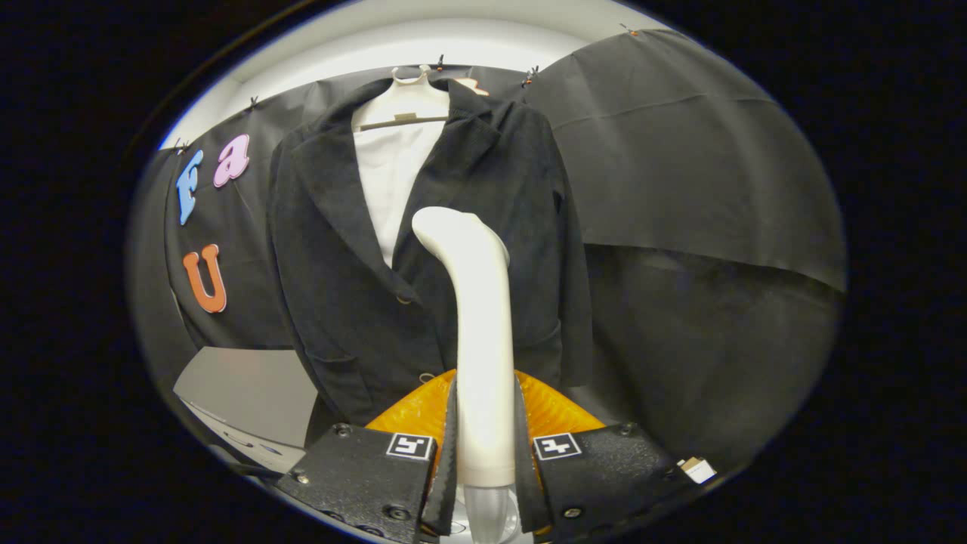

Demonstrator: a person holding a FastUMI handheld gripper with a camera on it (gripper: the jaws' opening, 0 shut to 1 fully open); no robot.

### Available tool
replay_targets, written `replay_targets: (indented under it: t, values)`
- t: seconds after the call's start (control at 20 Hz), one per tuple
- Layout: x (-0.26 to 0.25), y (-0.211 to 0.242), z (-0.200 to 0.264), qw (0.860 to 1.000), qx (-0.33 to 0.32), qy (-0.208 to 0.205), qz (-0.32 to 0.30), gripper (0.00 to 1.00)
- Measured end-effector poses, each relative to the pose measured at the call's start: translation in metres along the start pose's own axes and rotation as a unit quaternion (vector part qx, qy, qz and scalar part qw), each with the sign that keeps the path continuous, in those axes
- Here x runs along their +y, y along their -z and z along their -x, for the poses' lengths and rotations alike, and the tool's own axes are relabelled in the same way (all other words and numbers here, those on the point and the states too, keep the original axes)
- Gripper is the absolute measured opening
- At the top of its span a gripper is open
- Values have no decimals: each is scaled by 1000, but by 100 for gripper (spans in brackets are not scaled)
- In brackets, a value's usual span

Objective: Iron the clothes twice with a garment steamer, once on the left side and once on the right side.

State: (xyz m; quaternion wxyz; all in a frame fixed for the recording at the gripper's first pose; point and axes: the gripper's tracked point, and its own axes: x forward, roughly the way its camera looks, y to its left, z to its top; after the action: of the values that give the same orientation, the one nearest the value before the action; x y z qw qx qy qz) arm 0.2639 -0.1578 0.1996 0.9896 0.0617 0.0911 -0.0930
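- While I hold level, the dark jacket (453,249) hangs on a pale hanger (412,94) against the booth wall, beyond the fingers, over a white shirt (393,174).
- Garment steamer (480,340): upright, its bent head in front of the jacket's middle, right of the lapel opening.
- Orange base (412,412) sits behind the steamer's handle.
- My gripper (483,461) points forward, both fingers clamped on the handle.
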Motion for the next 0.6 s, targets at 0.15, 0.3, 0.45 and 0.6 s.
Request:
replay_targets:
  t: [0.15, 0.3, 0.45, 0.6]
  values:
    - [0, 15, -3, 1000, 12, 2, 5, 35]
    - [0, 33, -5, 1000, 29, 3, 5, 36]
    - [2, 50, -12, 999, 40, 5, 9, 35]
    - [1, 63, -14, 999, 50, 7, 11, 35]
